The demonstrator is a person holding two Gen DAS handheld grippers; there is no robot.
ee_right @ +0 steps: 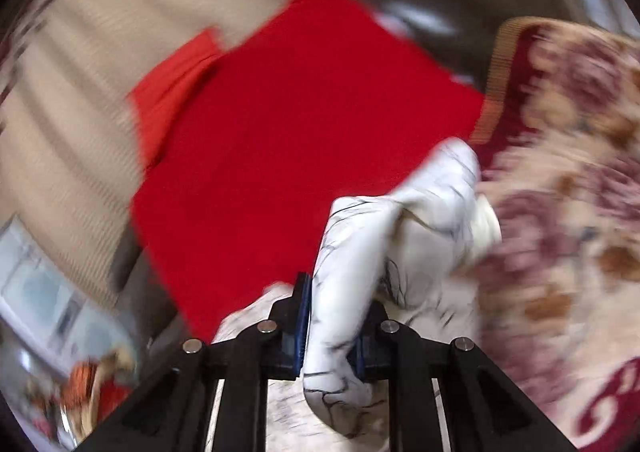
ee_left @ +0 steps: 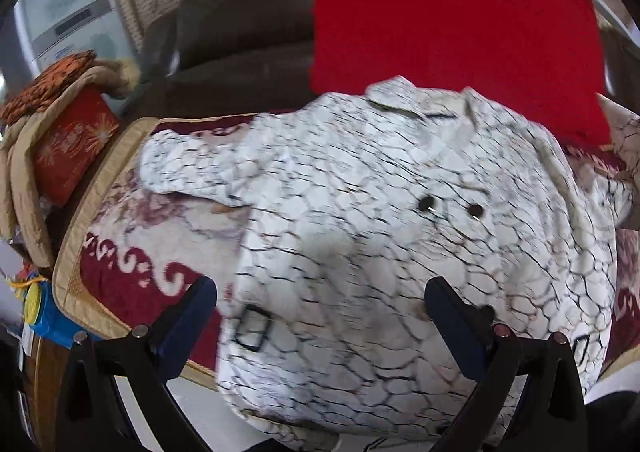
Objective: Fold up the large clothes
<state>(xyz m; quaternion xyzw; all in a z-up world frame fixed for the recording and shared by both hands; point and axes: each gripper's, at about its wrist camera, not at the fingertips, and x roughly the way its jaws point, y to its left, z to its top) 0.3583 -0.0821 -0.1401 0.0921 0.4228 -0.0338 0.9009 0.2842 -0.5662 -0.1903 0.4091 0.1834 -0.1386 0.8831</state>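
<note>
A white jacket [ee_left: 392, 220] with a black crackle pattern and dark buttons lies spread on a red-and-cream floral sofa cover [ee_left: 132, 252]. My left gripper [ee_left: 320, 288] hovers over its lower part, open, with nothing between its blue-padded fingers. In the right wrist view my right gripper [ee_right: 334, 316] is shut on a bunched fold of the same jacket [ee_right: 404, 220], which rises between the pads and trails off to the right. That view is motion-blurred.
A red folded cloth [ee_left: 452, 32] lies behind the jacket, also seen as the red cloth [ee_right: 288, 124]. Cushions and a red box [ee_left: 72, 148] are stacked at the left. A blue object [ee_left: 44, 312] sits by the sofa edge. Beige ribbed fabric [ee_right: 72, 84] covers the backrest.
</note>
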